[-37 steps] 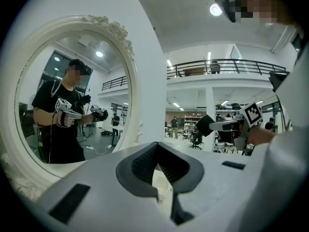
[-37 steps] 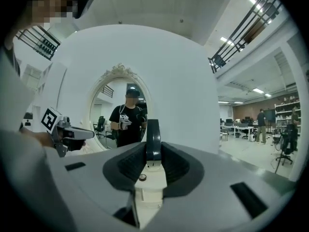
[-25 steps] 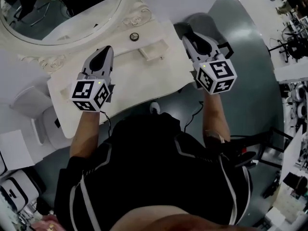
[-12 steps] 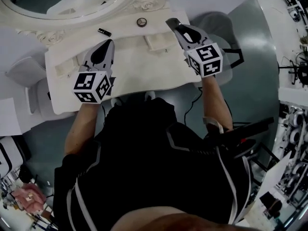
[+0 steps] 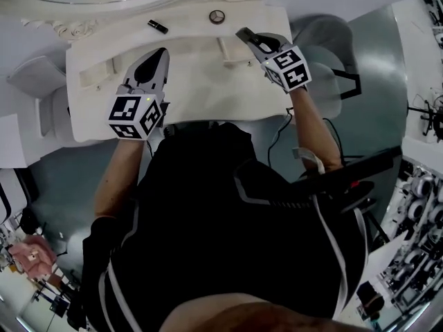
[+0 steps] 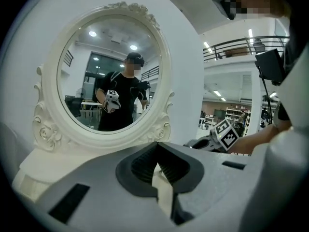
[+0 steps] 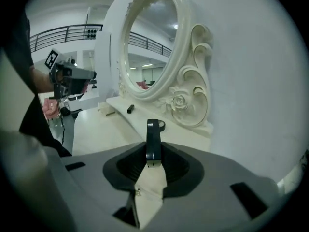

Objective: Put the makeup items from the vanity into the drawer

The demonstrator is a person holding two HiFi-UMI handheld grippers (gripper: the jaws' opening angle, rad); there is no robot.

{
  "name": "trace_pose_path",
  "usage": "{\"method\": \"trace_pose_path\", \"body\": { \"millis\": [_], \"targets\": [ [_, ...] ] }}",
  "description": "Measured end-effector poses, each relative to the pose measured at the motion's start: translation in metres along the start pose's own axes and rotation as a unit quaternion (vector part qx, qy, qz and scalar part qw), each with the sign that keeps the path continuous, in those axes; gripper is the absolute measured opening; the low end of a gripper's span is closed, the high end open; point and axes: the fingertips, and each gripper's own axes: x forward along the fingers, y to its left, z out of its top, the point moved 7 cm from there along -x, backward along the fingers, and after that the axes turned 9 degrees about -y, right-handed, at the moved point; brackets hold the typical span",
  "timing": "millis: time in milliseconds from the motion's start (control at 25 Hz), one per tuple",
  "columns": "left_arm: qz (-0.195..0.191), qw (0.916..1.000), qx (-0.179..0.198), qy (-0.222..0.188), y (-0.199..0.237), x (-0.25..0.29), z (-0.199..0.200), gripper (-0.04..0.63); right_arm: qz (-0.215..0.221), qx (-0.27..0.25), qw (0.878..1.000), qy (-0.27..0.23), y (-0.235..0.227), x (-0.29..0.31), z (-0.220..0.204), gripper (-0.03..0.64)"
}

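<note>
My right gripper (image 5: 248, 37) hangs over the right end of the white vanity top (image 5: 194, 95), shut on a thin dark makeup item (image 7: 153, 139) that stands edge-on between its pads. Just beyond it lies a round dark compact (image 7: 160, 125), also seen near the mirror base (image 5: 217, 16). A black lipstick tube (image 5: 157, 26) rests further left on the back ledge (image 7: 129, 108). My left gripper (image 5: 155, 55) is over the left half of the top, shut with nothing in it (image 6: 156, 154).
An oval mirror in an ornate white frame (image 6: 108, 71) rises behind the top. Two small white box-shaped fittings (image 5: 230, 50) (image 5: 97, 75) sit on the vanity. Pale rounded seats stand at the right (image 5: 325, 37) and at the left (image 5: 38, 75).
Both grippers have dropped toward the vanity top. The right one came in from beyond the right edge to over the top, still holding the dark item. The lipstick tube has come into view.
</note>
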Motion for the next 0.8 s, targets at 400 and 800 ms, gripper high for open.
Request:
{"method": "trace_pose_path", "body": {
  "millis": [400,800],
  "targets": [
    [0.035,0.9990,-0.010,0.025,0.013,-0.015,-0.016,0.005,0.084,-0.096,0.988,0.090,0.010,0.036,-0.041,0.097],
    [0.043,0.9982,-0.001,0.040,0.011,-0.025,-0.021,0.005,0.133,-0.136,0.974,0.124,0.018,0.049,-0.049,0.097]
  ]
}}
